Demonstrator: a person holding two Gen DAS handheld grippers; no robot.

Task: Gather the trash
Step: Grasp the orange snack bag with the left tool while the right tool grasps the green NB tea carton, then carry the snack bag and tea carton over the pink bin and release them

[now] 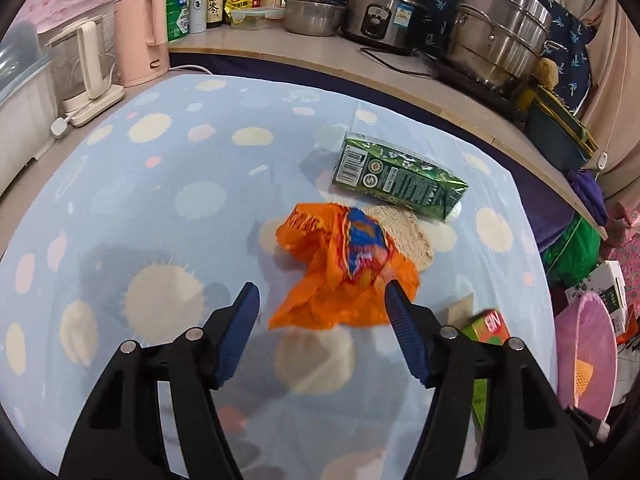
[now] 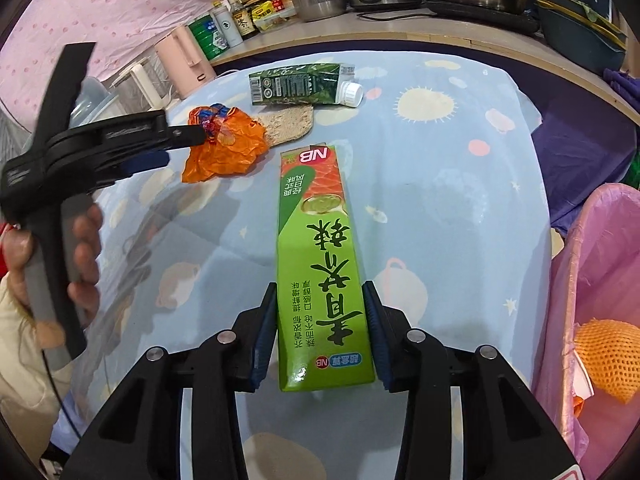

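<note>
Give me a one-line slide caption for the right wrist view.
Right gripper clamps the green wasabi box; left gripper reaches the orange wrapper.

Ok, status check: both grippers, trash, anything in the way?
Left gripper open, over orange wrapper. Right gripper shut on green box. Green carton and brown pad on the cloth. Pink bin right. Nothing blocking.
</note>
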